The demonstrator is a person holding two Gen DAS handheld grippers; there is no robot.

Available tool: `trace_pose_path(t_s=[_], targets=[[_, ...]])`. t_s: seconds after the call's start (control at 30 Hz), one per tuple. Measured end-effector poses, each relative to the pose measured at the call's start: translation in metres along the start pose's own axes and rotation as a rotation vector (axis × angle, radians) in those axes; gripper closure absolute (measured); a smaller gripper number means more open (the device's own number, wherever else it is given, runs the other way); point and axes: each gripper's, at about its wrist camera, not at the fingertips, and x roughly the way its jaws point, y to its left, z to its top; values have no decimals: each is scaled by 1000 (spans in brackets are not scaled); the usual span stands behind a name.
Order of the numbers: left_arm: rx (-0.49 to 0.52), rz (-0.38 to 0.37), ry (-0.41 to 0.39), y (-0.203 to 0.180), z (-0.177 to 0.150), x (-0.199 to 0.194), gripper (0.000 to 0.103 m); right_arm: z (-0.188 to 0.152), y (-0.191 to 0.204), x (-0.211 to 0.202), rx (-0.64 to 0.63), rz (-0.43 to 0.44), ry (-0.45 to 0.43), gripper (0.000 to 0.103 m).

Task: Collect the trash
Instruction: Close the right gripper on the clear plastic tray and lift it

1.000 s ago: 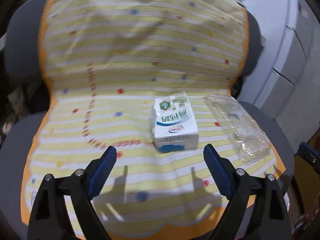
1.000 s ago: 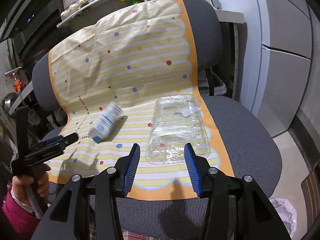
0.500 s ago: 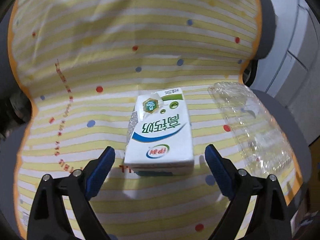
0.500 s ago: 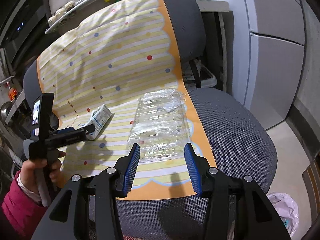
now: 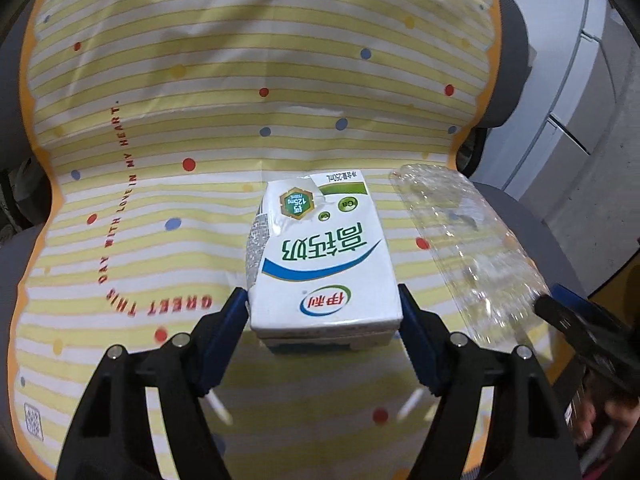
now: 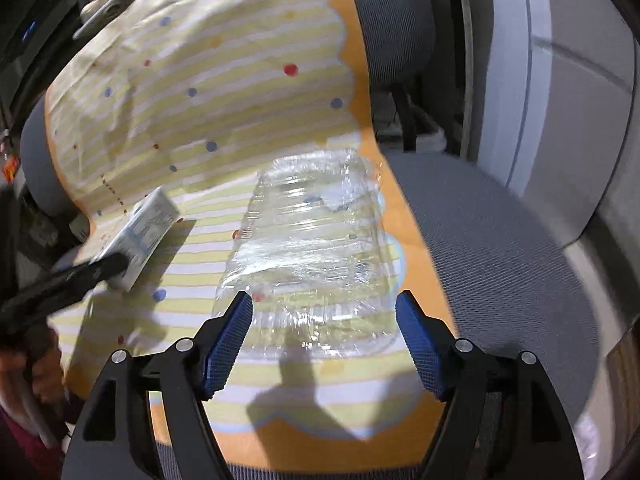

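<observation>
The left gripper [image 5: 324,304] had its jaws closed against both sides of the milk carton [image 5: 320,260], which lay flat on the striped cloth [image 5: 200,80]. The right gripper [image 6: 324,312] stood spread around the near end of the clear plastic container [image 6: 312,248], just beside the carton, on the grey chair [image 6: 500,248].

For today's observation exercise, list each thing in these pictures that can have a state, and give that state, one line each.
milk carton: lying flat on the cloth, top flap torn open, between the left fingers.
plastic bottle: clear, crushed, lying on its side on the cloth.
striped cloth: draped over the chair, wrinkled.
left gripper: jaws closed in against the carton's sides.
right gripper: open, straddling the bottle's near end.
</observation>
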Motion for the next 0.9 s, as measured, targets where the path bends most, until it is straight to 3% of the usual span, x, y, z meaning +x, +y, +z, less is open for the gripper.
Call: trace_pose_path(t_s=[0.1,0.2,0.27,0.53,0.77,0.9], targets=[[-7,7,2,2,-5,-9,32,0,-3,11,28,20,43,31],[-15,7,5,4,-9,-16,32,-6,6,-2,-7,27,60,43],[-20,-1,5,6,-12,-22,32,-14,9,-13,-22,43,92,45],[28,-27,-26,-13,-30,-53,31,-67,5,-83,-24,-9,151,44],[64,-74,-27,-44,-58,-70,31,-115,-1,-121,-72,-154,140,40],[78,-82,-24,-55,-73,-75,31,-134,-14,-134,-31,-64,60,28]])
